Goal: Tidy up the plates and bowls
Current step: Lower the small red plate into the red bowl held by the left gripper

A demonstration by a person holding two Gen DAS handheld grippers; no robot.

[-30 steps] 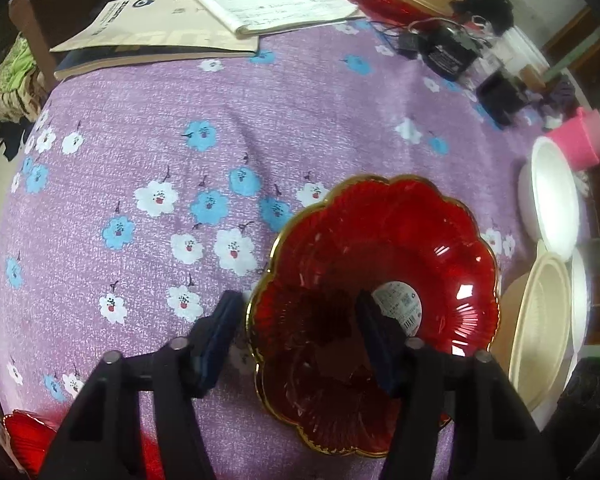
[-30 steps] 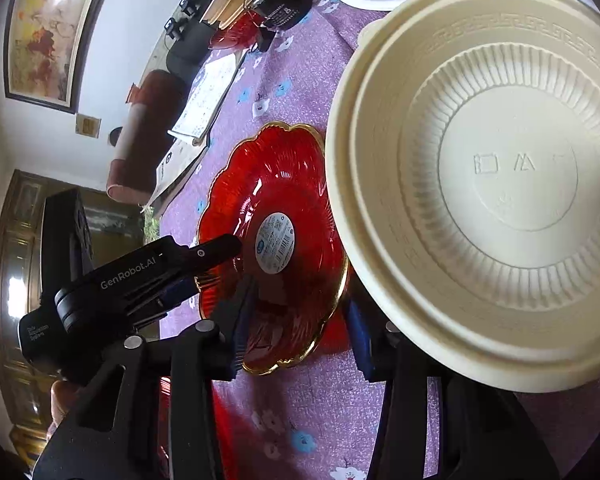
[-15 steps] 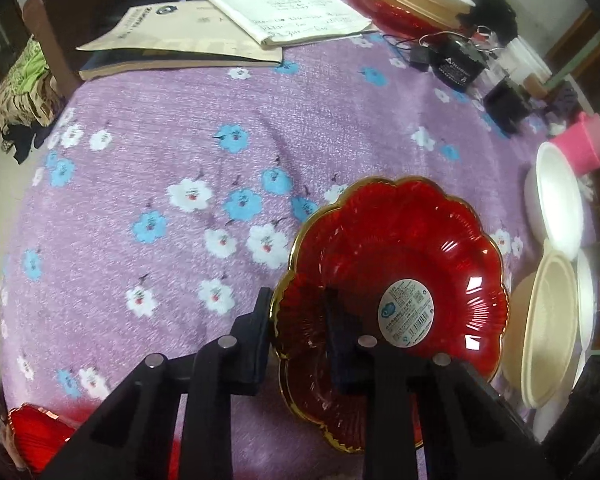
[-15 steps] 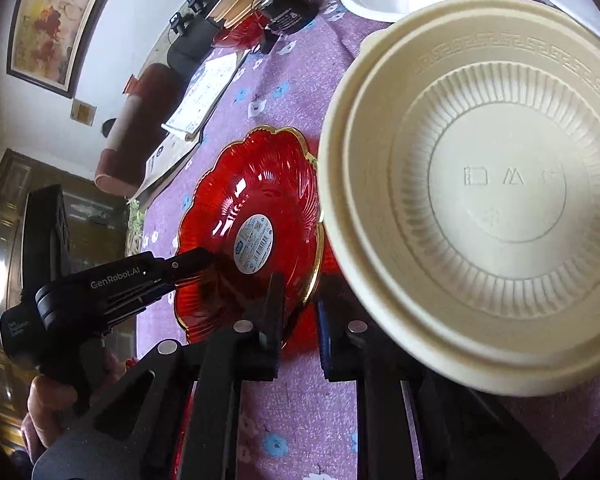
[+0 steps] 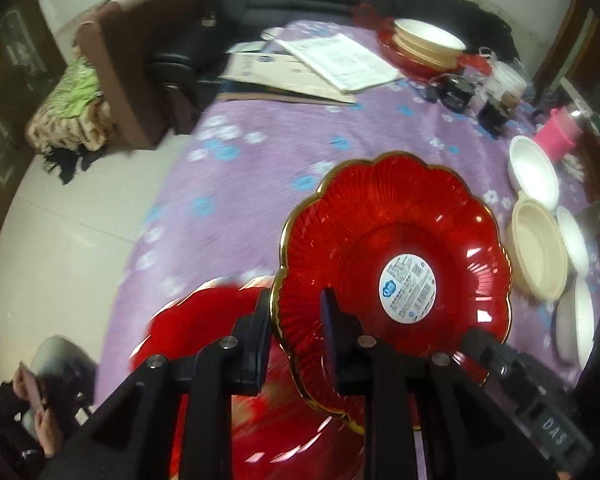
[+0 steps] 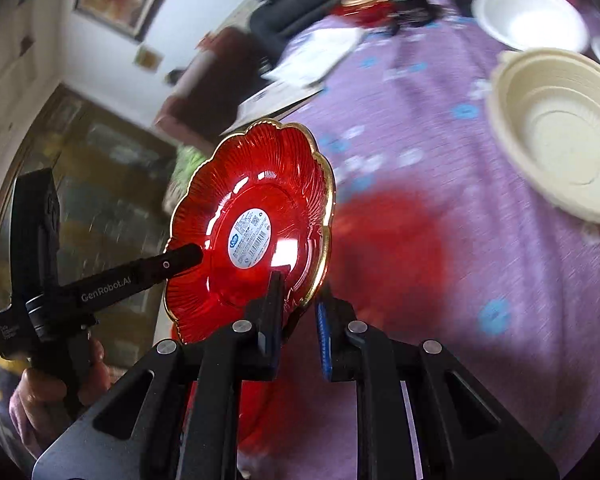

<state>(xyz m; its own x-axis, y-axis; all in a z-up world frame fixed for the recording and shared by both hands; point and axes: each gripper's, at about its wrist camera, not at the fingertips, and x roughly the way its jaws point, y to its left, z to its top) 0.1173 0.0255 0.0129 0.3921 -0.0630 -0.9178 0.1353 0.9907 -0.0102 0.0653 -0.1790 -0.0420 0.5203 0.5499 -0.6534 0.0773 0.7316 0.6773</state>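
The red scalloped plate [image 5: 392, 276], which a second ago lay flat on the purple flowered tablecloth [image 5: 260, 152], now hangs clear of it, tilted, with both grippers having clamped onto its gold rim within that second.

On the left, the left gripper [image 5: 294, 316] pinches the plate's near-left rim, one finger under the edge and one inside the dish. A second red plate [image 5: 204, 344], blurred, lies on the cloth directly below and left of the lifted one. To the right, the right gripper [image 6: 298, 296] clenches the opposite edge, its fingers closed on the rim; in its view the person's hand [image 6: 56, 384] grips the left tool's handle. Further right on the cloth sit the cream bowl [image 5: 538, 248] and the white bowls [image 5: 534, 172], well apart from the carried plate. At the far end a stack of cream bowls on a red plate [image 5: 428, 46] stands beyond the papers [image 5: 332, 60].

The step in hand looks like carrying this plate to join its like. The likeliest target is the red plate just below; the next move calls for levelling the plate, centring it over that one, lowering both hands together and releasing only once it nests.
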